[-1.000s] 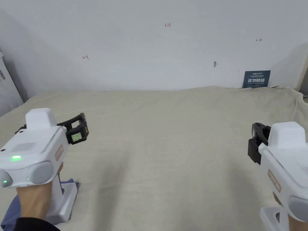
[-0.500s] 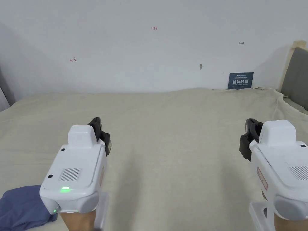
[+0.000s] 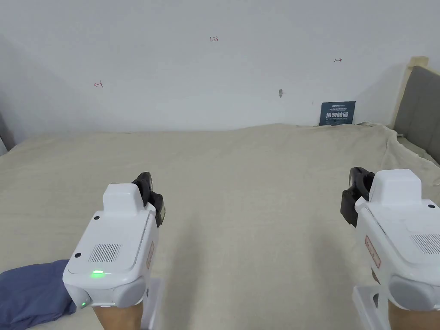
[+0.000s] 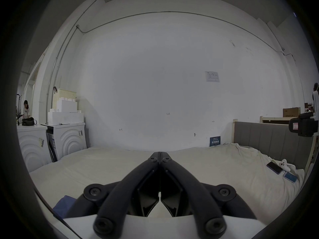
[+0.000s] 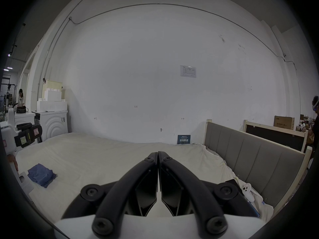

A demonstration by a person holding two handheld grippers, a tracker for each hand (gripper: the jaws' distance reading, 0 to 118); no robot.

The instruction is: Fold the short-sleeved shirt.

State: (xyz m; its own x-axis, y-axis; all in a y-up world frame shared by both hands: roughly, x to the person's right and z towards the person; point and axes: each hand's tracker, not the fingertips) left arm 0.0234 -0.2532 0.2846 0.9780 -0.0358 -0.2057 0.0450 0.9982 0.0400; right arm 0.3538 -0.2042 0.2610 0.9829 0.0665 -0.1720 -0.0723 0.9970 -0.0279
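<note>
A blue shirt (image 3: 30, 292) lies in a folded bundle on the beige bed sheet (image 3: 258, 206) at the near left; the right gripper view shows the shirt (image 5: 41, 174) as a small stack, and the left gripper view shows a corner of the shirt (image 4: 64, 204). My left gripper (image 3: 148, 189) hovers above the sheet just right of the shirt, jaws together with nothing between them (image 4: 159, 154). My right gripper (image 3: 356, 184) hangs over the right side of the bed, also shut and empty (image 5: 158, 153).
A grey headboard (image 5: 250, 153) runs along the bed's right side. Phones (image 4: 274, 167) and a white controller (image 4: 285, 164) lie on the sheet near it. White appliances (image 4: 69, 139) stand left of the bed. A blue sign (image 3: 337, 113) leans on the wall.
My left gripper has swung from the far left toward the middle and now points forward. The head camera panned right, so the shirt shows clear of the hand.
</note>
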